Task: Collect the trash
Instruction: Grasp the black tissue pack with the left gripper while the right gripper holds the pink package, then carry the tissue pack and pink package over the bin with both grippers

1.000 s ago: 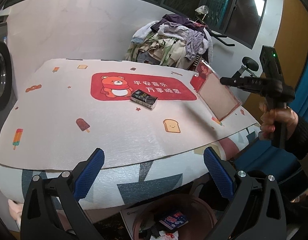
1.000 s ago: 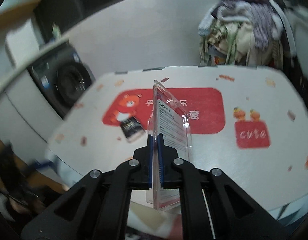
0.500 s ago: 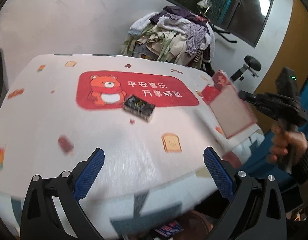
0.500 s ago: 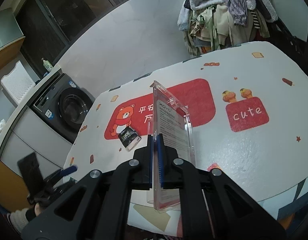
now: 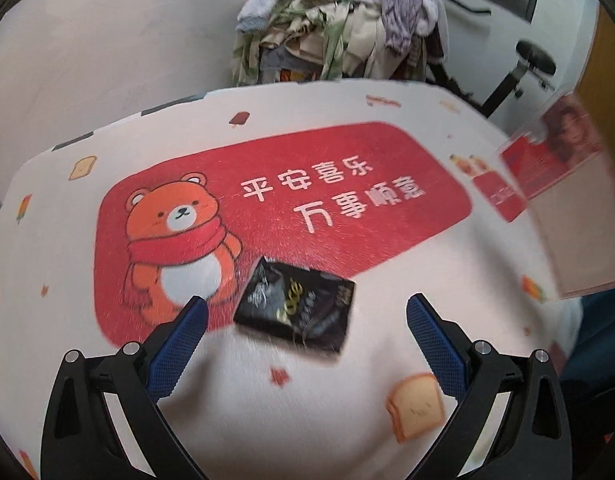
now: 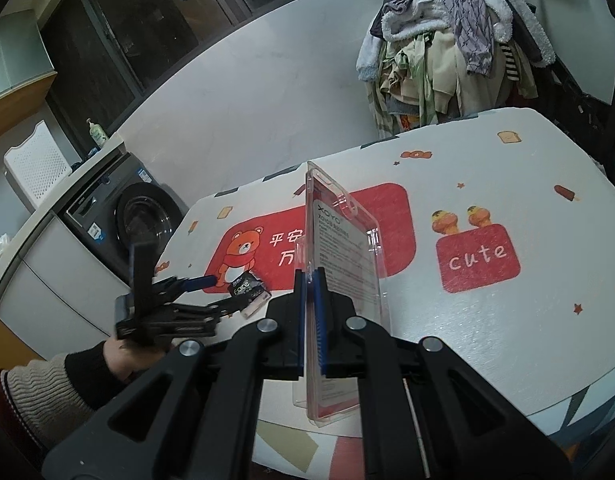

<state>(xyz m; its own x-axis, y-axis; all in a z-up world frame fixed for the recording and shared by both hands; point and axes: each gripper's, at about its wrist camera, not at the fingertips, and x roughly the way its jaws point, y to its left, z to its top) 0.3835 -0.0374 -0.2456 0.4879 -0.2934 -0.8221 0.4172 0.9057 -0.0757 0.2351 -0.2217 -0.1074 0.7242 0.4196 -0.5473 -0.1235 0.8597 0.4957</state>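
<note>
A black packet [image 5: 297,312] lies on the table mat at the lower edge of the red bear panel. My left gripper [image 5: 307,316] is open, its blue fingers on either side of the packet, just short of it. In the right wrist view the left gripper [image 6: 215,292] reaches to the packet [image 6: 249,288]. My right gripper [image 6: 309,280] is shut on a clear plastic blister pack [image 6: 339,264], held upright above the table's near edge. The pack shows blurred at the right of the left wrist view [image 5: 563,192].
The table mat [image 6: 487,320] has a red bear panel [image 5: 267,208] and a red "cute" patch [image 6: 477,258]. A clothes pile [image 6: 447,40] stands behind the table. A washing machine [image 6: 143,216] stands at the left.
My left gripper has moved forward over the table to the black packet, now between its open fingers. My right gripper still holds the blister pack, raised over the table's edge.
</note>
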